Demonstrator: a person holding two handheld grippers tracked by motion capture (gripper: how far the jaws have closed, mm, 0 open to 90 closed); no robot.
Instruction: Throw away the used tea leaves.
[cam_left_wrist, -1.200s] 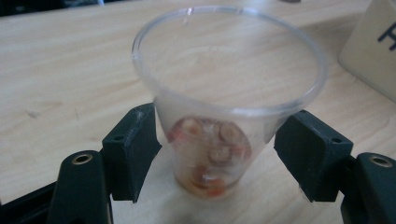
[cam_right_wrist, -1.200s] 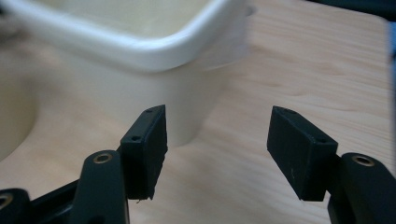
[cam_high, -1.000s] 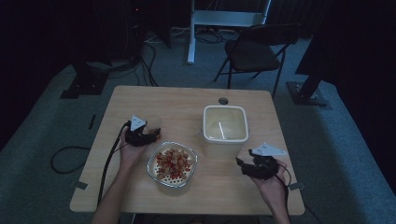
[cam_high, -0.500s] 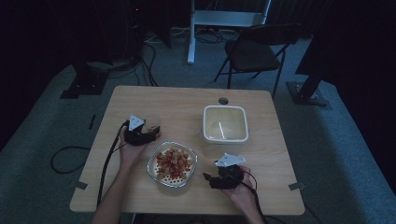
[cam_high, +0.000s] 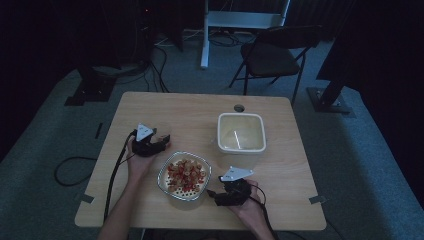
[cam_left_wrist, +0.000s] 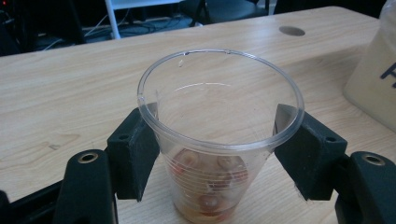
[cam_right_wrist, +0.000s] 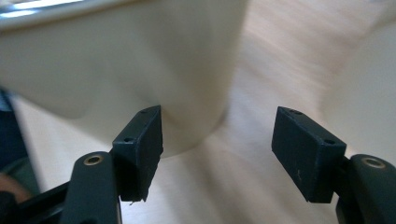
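Observation:
A clear plastic cup (cam_left_wrist: 219, 107) stands on the table with a few red and tan cereal pieces at its bottom. My left gripper (cam_left_wrist: 215, 154) is around it. Its jaws have just been closing, and both pads now press on the cup's sides below the rim. In the high view the left gripper (cam_high: 162, 141) sits left of a glass bowl (cam_high: 185, 176) full of red and tan cereal. My right gripper (cam_high: 214, 196) lies low at the bowl's right side, pointing at it. In the right gripper view the right gripper (cam_right_wrist: 217, 140) is open, with the bowl's blurred outer wall (cam_right_wrist: 140, 60) just ahead of it.
A square white container (cam_high: 241, 132) with a utensil inside stands behind the bowl, toward the right. The table (cam_high: 200, 107) has a cable hole (cam_high: 239, 107) near its far edge. A folding chair (cam_high: 272, 50) stands beyond the table.
My right hand has swept left from near the table's right edge to just beside the bowl, and a little lower. The left hand has kept its place at the cup.

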